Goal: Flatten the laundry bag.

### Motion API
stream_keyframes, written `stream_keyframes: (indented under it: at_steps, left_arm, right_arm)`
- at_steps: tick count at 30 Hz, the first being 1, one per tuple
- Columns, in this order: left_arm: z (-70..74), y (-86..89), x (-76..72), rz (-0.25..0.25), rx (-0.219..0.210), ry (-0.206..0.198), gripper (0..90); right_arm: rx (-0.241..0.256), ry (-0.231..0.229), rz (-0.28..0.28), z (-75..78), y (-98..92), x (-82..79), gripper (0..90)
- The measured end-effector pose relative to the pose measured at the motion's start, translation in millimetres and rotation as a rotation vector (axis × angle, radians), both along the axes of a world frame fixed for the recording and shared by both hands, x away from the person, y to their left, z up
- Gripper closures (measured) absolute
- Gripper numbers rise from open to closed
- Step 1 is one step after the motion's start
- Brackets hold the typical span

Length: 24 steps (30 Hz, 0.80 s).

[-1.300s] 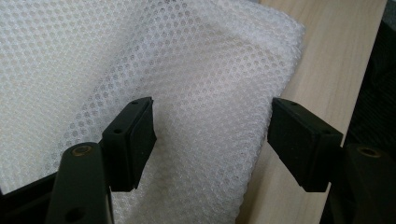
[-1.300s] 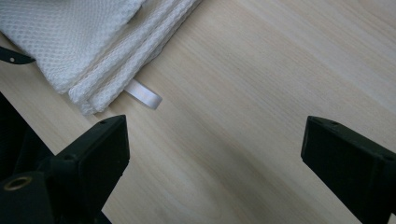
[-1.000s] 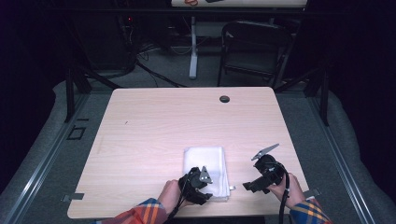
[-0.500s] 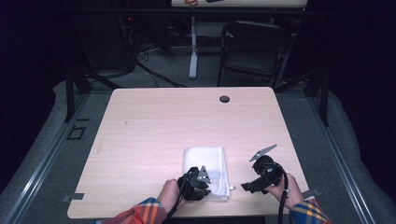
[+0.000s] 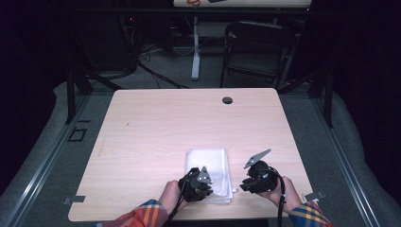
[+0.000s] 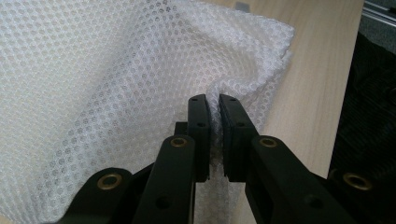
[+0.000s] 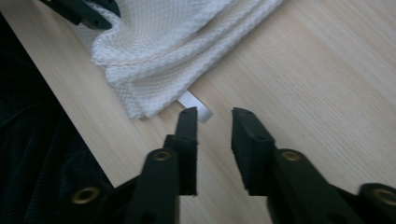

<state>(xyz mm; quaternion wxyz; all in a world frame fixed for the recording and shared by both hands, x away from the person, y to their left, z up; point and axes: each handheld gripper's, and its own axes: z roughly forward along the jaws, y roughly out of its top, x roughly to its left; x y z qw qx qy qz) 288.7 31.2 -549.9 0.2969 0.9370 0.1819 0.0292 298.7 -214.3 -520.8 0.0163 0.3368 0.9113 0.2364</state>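
Cloth (image 6: 116, 84) is soft, light and floppy mesh; my left gripper (image 6: 214, 135) pinches its edge, while my right gripper (image 7: 212, 140) waits parted near the folded corner (image 7: 135, 105).

One white cloth (image 5: 209, 168), one table (image 5: 156, 127), two hand-held grippers, one chair (image 5: 257, 52).

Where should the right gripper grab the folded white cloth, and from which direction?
Best guess: the near right corner of the folded white cloth, where the stacked layers end beside a small tag. The right gripper sits open just off that corner on bare table, so slide in low from the right. The left gripper already pinches the near edge.
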Motion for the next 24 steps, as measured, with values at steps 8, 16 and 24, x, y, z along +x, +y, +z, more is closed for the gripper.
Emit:
stream_keyframes:
  at_steps: [8,16,24]
  left_arm:
    - [3.1,1.3,-0.5,0.003,-0.01,-0.01,84.1]
    - [6.9,3.1,-0.7,0.003,-0.019,-0.023,84.1]
    - [10.1,5.1,-1.5,0.014,-0.032,-0.037,84.2]
  right_arm:
    - [-0.014,-0.007,0.052,-5.1,22.4,0.6,90.0]
    - [-0.044,0.015,0.087,-13.5,41.3,4.9,90.0]
    - [-0.028,0.011,0.076,-20.7,52.4,9.8,90.0]
